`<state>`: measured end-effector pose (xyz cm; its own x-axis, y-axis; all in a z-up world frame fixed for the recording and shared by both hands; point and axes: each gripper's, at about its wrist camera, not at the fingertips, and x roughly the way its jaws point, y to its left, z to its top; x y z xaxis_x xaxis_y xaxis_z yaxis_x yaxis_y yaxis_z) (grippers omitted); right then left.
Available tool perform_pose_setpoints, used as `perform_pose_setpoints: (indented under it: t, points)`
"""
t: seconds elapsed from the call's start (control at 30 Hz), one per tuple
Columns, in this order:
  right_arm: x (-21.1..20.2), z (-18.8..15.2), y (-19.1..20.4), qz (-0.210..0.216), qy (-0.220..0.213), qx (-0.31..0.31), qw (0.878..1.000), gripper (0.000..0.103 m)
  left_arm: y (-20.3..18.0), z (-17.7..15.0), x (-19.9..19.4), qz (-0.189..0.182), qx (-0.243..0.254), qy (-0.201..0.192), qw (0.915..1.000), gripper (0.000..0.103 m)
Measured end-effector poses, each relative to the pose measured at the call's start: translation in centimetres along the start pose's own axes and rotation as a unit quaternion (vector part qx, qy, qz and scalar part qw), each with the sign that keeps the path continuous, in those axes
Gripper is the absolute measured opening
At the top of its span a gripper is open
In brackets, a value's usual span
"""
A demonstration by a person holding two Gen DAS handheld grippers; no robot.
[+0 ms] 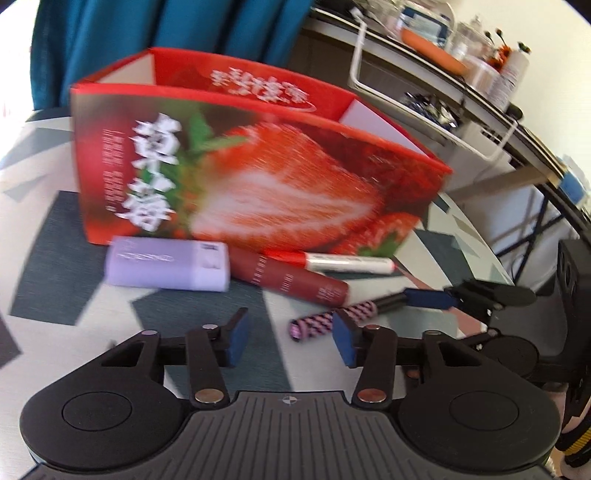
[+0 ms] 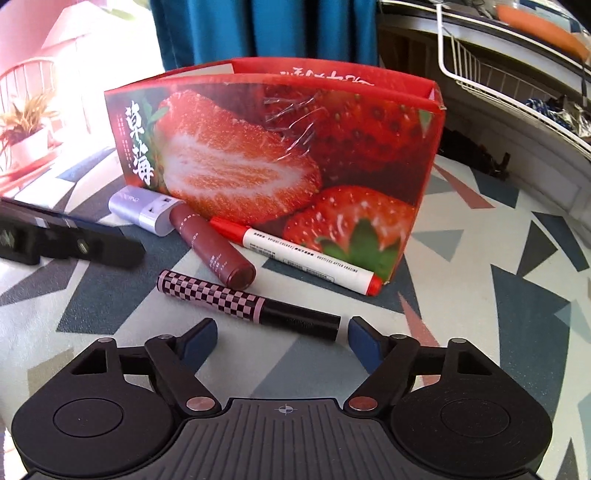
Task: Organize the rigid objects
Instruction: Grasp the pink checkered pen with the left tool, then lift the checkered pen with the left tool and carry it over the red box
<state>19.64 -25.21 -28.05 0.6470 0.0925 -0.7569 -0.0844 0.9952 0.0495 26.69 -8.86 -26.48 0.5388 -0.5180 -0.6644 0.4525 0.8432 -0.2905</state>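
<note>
A red strawberry-print box [image 1: 236, 170] [image 2: 280, 166] stands open-topped on the patterned table. In front of it lie a lilac case [image 1: 168, 264] [image 2: 142, 210], a maroon tube [image 1: 291, 280] [image 2: 212, 245], a white marker with red caps [image 1: 343, 263] [image 2: 303, 254] and a pink-and-black checkered pen [image 1: 325, 319] [image 2: 243, 301]. My left gripper [image 1: 291, 339] is open and empty, just short of the checkered pen's left end. My right gripper [image 2: 282, 339] is open and empty, its jaws either side of the pen's black end; it shows from the left wrist view [image 1: 428, 299].
A teal curtain [image 1: 166, 33] hangs behind the box. A white wire basket [image 2: 498, 77] and a cluttered shelf [image 1: 461, 55] are at the back right. The table's edge [image 1: 491, 254] curves past the right of the box.
</note>
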Motion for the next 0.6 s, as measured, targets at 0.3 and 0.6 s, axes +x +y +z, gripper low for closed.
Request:
perform_pose_setpoints:
  t: [0.3,0.6]
  points:
    - [-0.1,-0.2,0.6,0.008,-0.009,-0.002,1.0,0.062,-0.2,-0.7,1.6,0.003,-0.012,0.021,0.9997,0.039]
    - [0.0,0.1,1.6,0.026,-0.013,0.001,1.0,0.059,0.5,-1.1,1.3,0.019,-0.017,0.02,0.9995,0.036]
